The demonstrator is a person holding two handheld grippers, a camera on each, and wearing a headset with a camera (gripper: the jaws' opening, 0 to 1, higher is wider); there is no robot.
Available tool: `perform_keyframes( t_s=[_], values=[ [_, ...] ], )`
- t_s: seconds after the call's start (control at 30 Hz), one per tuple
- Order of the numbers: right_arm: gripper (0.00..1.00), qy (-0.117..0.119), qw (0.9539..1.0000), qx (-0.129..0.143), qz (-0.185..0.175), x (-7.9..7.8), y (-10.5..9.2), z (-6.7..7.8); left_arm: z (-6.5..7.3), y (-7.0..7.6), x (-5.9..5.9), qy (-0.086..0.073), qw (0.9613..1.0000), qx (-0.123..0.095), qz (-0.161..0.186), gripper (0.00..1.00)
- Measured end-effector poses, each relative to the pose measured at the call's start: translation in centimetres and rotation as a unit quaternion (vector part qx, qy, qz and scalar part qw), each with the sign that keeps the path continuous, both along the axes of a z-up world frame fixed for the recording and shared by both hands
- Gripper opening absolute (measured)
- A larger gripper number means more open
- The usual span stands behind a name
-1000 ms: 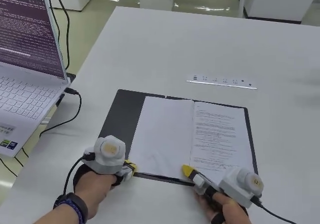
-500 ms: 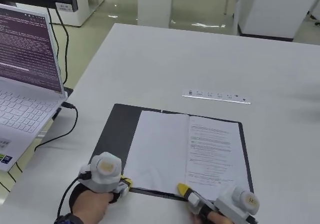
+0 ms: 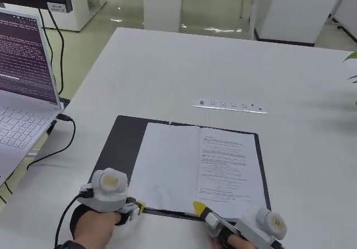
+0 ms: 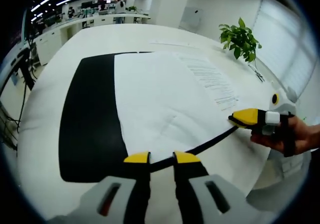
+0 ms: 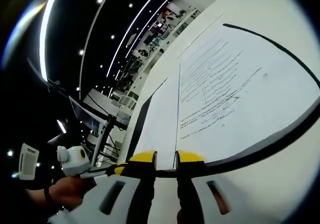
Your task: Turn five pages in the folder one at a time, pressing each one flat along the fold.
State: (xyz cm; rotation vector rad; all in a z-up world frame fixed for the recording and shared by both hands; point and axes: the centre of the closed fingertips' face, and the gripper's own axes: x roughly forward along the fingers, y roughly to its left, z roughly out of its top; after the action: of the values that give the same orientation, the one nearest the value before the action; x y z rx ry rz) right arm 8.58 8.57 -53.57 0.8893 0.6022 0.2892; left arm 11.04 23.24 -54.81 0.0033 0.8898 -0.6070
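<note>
A black folder (image 3: 114,149) lies open on the white table, with a blank page (image 3: 167,165) on its left and a printed page (image 3: 228,165) on its right. My left gripper (image 3: 136,207) sits at the folder's near edge below the blank page. Its jaws (image 4: 161,157) stand a narrow gap apart, straddling the black edge without gripping it. My right gripper (image 3: 199,207) rests at the near edge close to the fold. Its jaws (image 5: 166,158) are also narrowly apart, pointing up the fold between the printed page (image 5: 235,98) and the blank page (image 5: 160,119).
An open laptop (image 3: 22,104) stands at the left table edge, and its black cable (image 3: 53,149) runs toward the folder. A flush socket strip (image 3: 228,105) lies beyond the folder. A potted plant (image 4: 240,38) stands at the far right.
The head camera has tilted, so the whole picture has shifted. Both grippers stay at the folder's near edge and the pages lie as before.
</note>
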Motion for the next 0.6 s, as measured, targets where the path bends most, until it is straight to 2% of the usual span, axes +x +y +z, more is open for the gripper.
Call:
perform_keyframes(
  t_s=[0.2,0.37,0.6],
  values=[
    [0.21,-0.002,1.0,-0.01,0.0,-0.6,-0.7,0.5,2.3,-0.9,-0.3,-0.019,0.999,-0.035,0.02,0.24],
    [0.24,-0.003,0.9999,-0.016,-0.004,-1.0,-1.7,0.8,3.0,-1.1,-0.9,-0.025,0.9989,-0.036,0.015,0.29],
    [0.27,-0.009,0.9993,-0.029,-0.02,-1.6,-4.2,1.5,4.6,-0.1,-1.0,-0.033,0.9979,-0.046,0.031,0.35]
  ],
)
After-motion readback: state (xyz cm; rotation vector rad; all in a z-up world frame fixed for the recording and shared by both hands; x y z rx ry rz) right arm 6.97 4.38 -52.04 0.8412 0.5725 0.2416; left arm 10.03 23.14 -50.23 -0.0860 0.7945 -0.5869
